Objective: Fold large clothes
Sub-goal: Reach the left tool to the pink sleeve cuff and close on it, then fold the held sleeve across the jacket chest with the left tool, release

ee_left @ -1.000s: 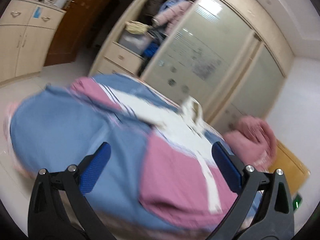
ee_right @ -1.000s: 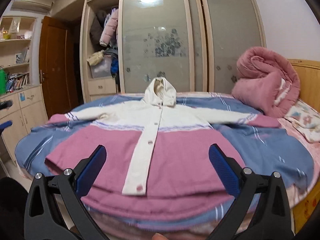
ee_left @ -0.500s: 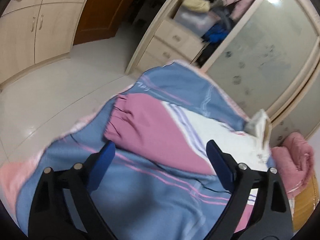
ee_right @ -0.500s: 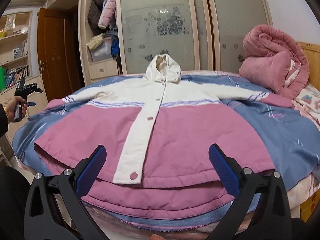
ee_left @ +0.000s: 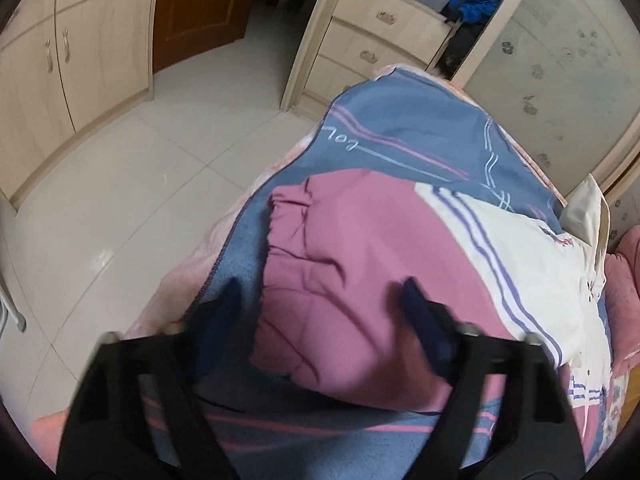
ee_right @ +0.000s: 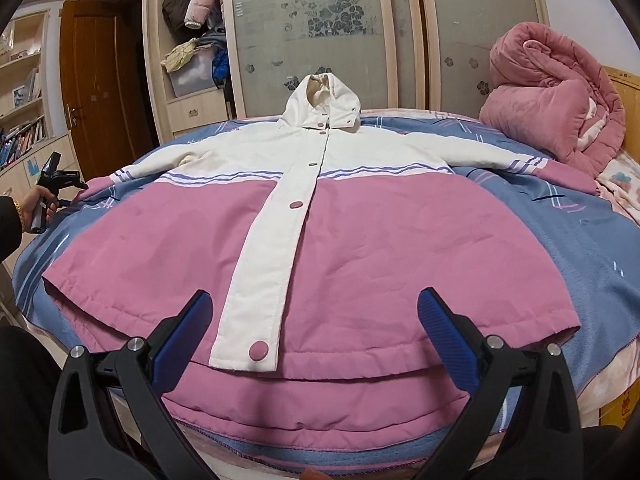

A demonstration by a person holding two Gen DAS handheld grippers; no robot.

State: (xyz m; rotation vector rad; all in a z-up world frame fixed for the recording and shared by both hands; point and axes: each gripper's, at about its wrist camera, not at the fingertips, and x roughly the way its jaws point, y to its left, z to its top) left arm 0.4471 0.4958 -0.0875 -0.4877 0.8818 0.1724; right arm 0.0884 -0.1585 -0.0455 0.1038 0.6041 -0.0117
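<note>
A pink and white hooded jacket (ee_right: 360, 240) lies spread face up and buttoned on a blue blanket (ee_right: 560, 240) on the bed. Its hood (ee_right: 324, 100) points toward the wardrobe. My right gripper (ee_right: 316, 320) hangs open just above the jacket's front hem, nothing between its fingers. My left gripper (ee_left: 320, 304) is at the bed's left side, over the pink sleeve end (ee_left: 340, 248). Its jaws are closing with the sleeve cloth between them, and the pads do not clearly press on it. In the right wrist view a hand holds that left gripper (ee_right: 52, 184).
A rolled pink quilt (ee_right: 556, 108) sits at the back right by the wooden headboard (ee_right: 624, 88). The wardrobe (ee_right: 320, 32) with frosted doors stands behind the bed, its drawers (ee_left: 372, 40) near the bed corner. Tiled floor (ee_left: 140, 200), cupboards (ee_left: 80, 60) and a brown door (ee_right: 96, 92) are to the left.
My left gripper swung from the jacket's body out to the sleeve end, dropped closer to it, and its jaws narrowed. My right gripper sank nearer the hem.
</note>
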